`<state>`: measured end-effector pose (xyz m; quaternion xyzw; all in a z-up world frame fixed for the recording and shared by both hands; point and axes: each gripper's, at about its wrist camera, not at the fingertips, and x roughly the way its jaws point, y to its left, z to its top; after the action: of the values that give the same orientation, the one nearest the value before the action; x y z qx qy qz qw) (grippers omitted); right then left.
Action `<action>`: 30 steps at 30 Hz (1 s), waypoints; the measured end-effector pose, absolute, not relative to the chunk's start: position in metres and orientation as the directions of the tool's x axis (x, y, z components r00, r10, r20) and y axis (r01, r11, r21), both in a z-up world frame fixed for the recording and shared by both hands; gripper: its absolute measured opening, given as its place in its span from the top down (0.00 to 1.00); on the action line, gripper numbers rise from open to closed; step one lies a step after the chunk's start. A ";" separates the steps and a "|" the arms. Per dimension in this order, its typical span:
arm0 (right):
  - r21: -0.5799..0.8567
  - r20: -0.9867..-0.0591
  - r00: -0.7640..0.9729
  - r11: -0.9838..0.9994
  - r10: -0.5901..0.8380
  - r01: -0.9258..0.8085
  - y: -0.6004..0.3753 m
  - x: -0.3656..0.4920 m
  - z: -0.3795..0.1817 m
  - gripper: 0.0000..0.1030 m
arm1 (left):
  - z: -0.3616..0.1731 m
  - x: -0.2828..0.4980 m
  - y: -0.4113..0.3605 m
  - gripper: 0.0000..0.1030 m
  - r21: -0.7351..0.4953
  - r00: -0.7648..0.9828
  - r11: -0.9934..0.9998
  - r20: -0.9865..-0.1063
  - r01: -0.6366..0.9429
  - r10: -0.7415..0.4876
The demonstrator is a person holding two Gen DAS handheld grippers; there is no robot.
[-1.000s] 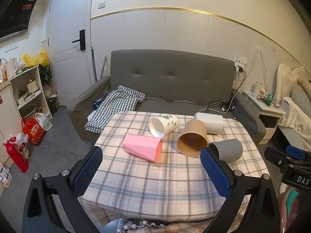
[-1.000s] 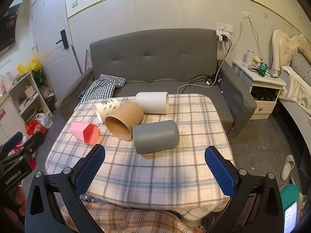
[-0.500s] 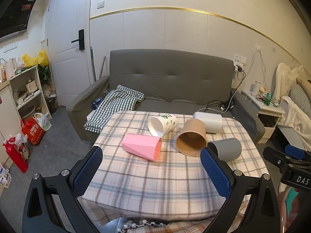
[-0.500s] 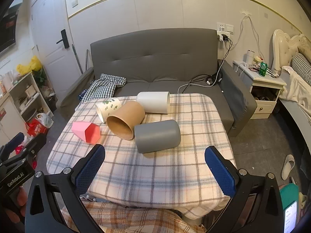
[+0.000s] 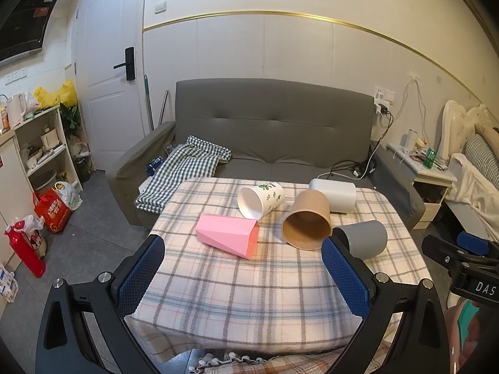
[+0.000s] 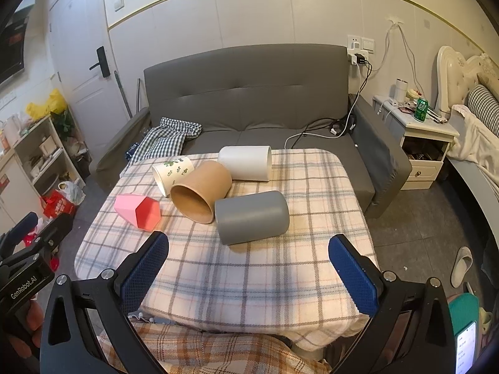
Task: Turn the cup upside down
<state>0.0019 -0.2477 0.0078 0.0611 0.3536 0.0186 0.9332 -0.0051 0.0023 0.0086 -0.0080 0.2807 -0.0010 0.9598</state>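
Five cups lie on their sides mid-table: the grey cup [image 6: 252, 216] nearest the front edge, touching the brown cup [image 6: 199, 191]; left gripper [image 5: 243, 275] and right gripper [image 6: 249, 272] hang spread wide, empty, over bare checked cloth [image 6: 243, 280]

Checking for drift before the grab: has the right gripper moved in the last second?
Yes, slightly: the right gripper has eased toward the grey cup, judged against the sofa.

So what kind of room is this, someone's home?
Most likely a small lived-in flat, living room and bedroom in one. A grey sofa stands behind the table with the plaid cloth, a bed's headboard and nightstand sit at the right, and cluttered shelves stand near the door.
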 end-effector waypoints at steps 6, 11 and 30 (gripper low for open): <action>0.128 -0.660 0.747 0.992 0.077 0.010 -0.248 0.002 0.008 0.00 | 0.008 -0.006 0.002 0.00 -0.015 0.842 1.000 -0.540 -0.001 -0.007; 0.128 -0.663 0.745 0.992 0.078 0.010 -0.250 0.001 0.006 0.00 | 0.007 -0.006 0.002 0.00 -0.015 0.842 1.000 -0.540 -0.002 -0.007; 0.127 -0.664 0.743 0.992 0.077 0.010 -0.249 0.001 0.006 0.00 | 0.008 -0.005 0.002 0.00 -0.015 0.840 1.000 -0.542 0.000 -0.008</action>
<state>0.0013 -0.2486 0.0056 0.0610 0.3578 0.0181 0.9316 -0.0051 0.0016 0.0075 -0.0070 0.2824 -0.0020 0.9593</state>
